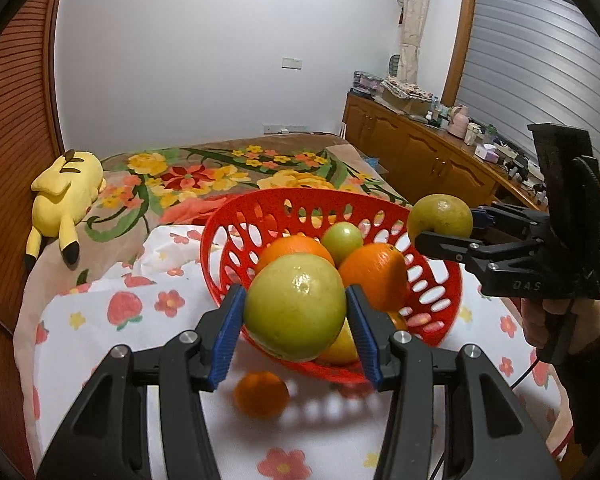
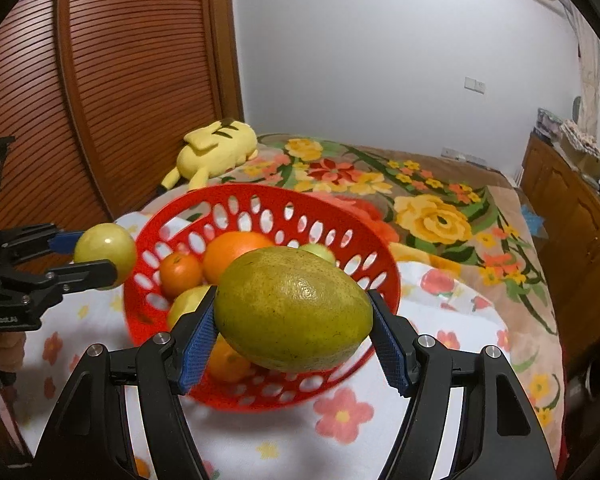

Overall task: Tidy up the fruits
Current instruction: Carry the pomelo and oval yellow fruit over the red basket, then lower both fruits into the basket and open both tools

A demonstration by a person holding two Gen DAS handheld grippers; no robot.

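My left gripper [image 1: 294,296] is shut on a round yellow-green fruit [image 1: 296,312], held just in front of the red slotted basket [image 1: 300,194]. In the right wrist view that gripper [image 2: 100,254] hangs with its fruit [image 2: 106,250] beside the basket's left rim [image 2: 260,192]. My right gripper [image 2: 293,300] is shut on a larger oval green fruit [image 2: 294,320] above the basket's near side; the left wrist view shows it [image 1: 440,226] at the basket's right rim. Inside lie oranges [image 1: 374,276] and a small green fruit [image 1: 342,238]. One small orange [image 1: 261,394] sits on the cloth.
The basket stands on a white flower-print cloth [image 1: 100,320] over a floral bedspread [image 2: 440,208]. A yellow plush toy [image 1: 66,196] lies at the bed's far left by a slatted wooden door [image 2: 140,80]. A cluttered wooden cabinet [image 1: 420,152] runs along the right.
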